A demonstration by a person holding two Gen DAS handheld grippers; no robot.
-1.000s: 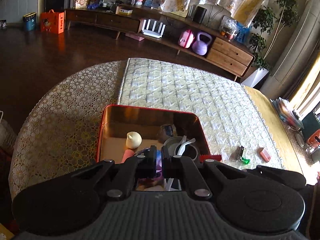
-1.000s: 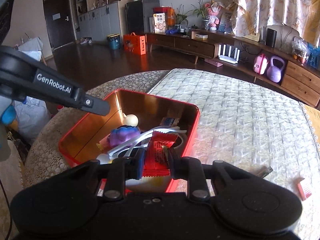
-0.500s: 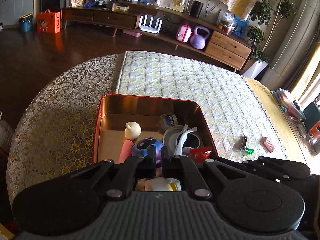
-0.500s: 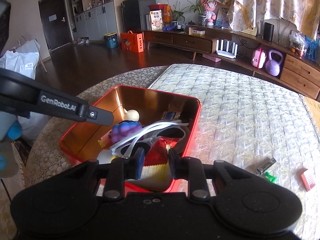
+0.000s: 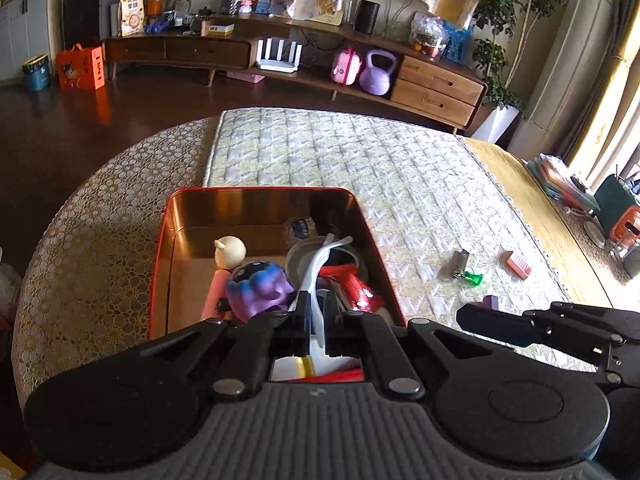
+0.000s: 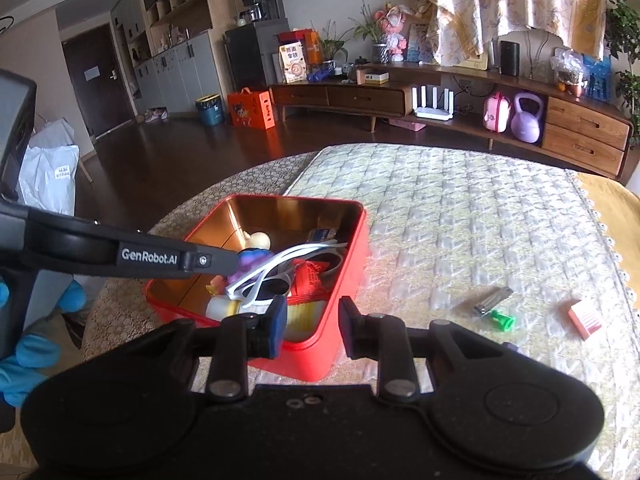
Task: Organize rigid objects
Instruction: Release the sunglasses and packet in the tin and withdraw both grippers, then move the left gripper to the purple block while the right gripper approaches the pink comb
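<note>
Your red tin [image 6: 344,344] on the desk [image 6: 480,220] already holds the red packet [image 6: 310,276]. With your right hand-held gripper [image 6: 308,322] opening empty, fetch the nail clipper [image 6: 491,300] next; your left hand-held gripper [image 5: 314,314] stays pressed together, holding nothing.

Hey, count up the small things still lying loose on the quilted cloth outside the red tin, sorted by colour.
Silver: 1, the flat silver metal clip-like piece
Green: 1, the small green plastic piece beside it
Pink: 1, the ridged pink block
Purple: 1, a small purple piece, only partly in view
Total: 4
</note>
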